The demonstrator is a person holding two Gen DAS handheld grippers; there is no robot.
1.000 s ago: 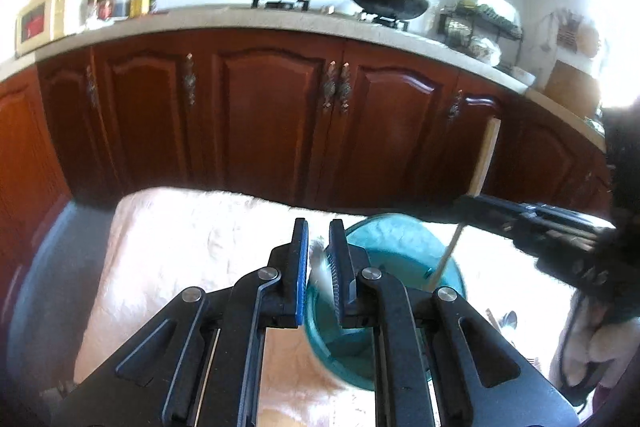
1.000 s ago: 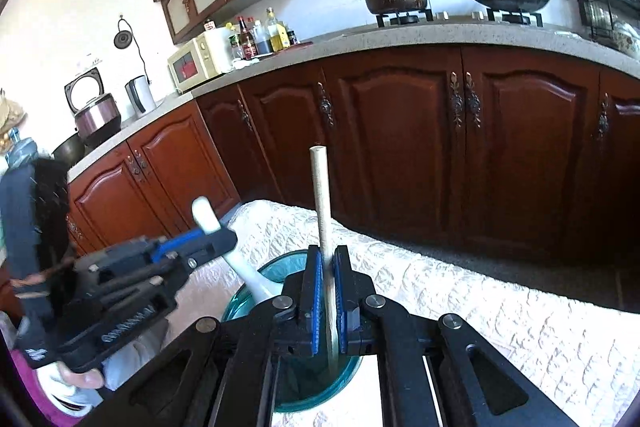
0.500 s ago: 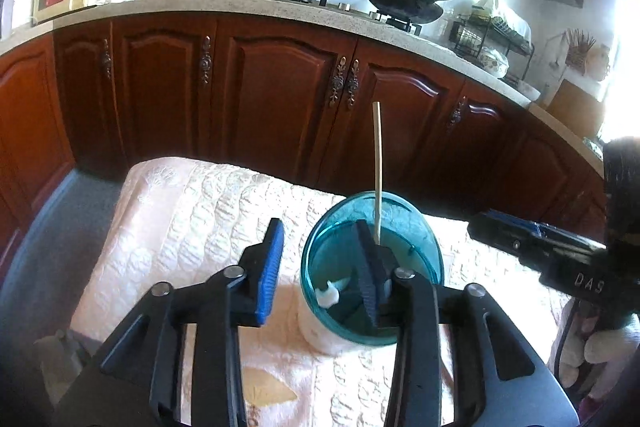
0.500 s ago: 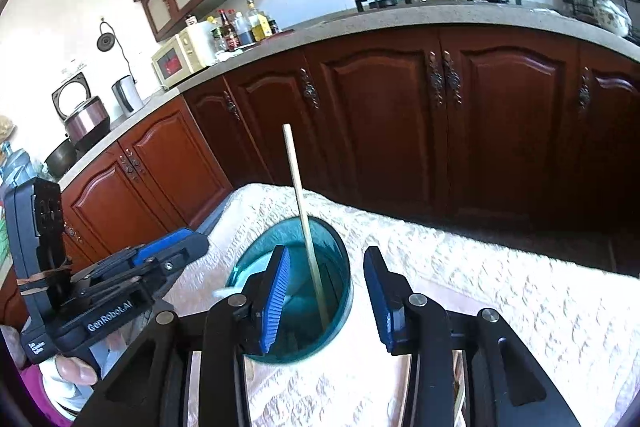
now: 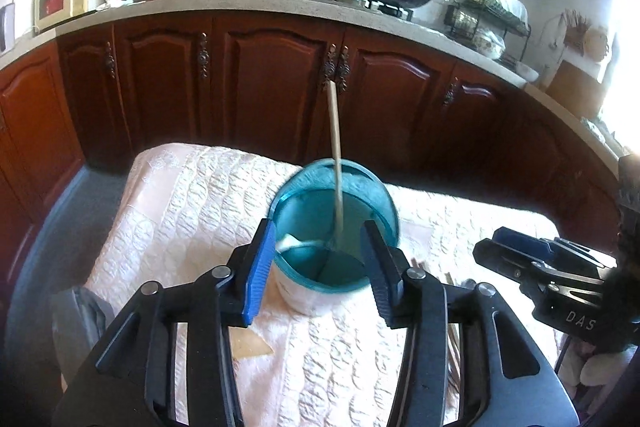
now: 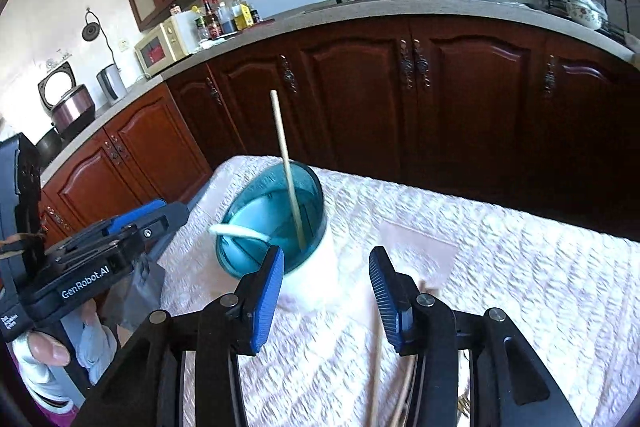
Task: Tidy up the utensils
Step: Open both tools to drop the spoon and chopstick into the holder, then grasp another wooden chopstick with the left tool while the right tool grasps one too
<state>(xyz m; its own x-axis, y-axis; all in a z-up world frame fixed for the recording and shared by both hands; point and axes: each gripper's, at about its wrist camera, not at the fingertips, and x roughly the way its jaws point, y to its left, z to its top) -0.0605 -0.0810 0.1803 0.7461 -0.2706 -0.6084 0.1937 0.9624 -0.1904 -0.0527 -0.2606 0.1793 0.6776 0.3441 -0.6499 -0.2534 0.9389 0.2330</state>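
Note:
A teal-lined white cup [image 5: 336,223] [image 6: 280,223] stands on the quilted cloth. A single wooden chopstick [image 5: 336,163] [image 6: 287,167] stands upright in it. A white ceramic spoon [image 5: 296,242] [image 6: 240,231] lies inside against the rim. My left gripper [image 5: 320,267] is open and empty, its jaws either side of the cup's near rim. It also shows in the right wrist view [image 6: 132,227]. My right gripper [image 6: 326,291] is open and empty, just short of the cup. It also shows in the left wrist view [image 5: 516,251].
More chopsticks [image 6: 380,355] lie on the pale quilted tablecloth [image 6: 500,287] under the right gripper; their ends show in the left wrist view [image 5: 452,339]. Dark wooden kitchen cabinets [image 5: 280,87] stand beyond the table's far edge.
My left gripper let go of the white spoon into the cup and my right gripper let go of the chopstick. Both opened and drew back from the cup.

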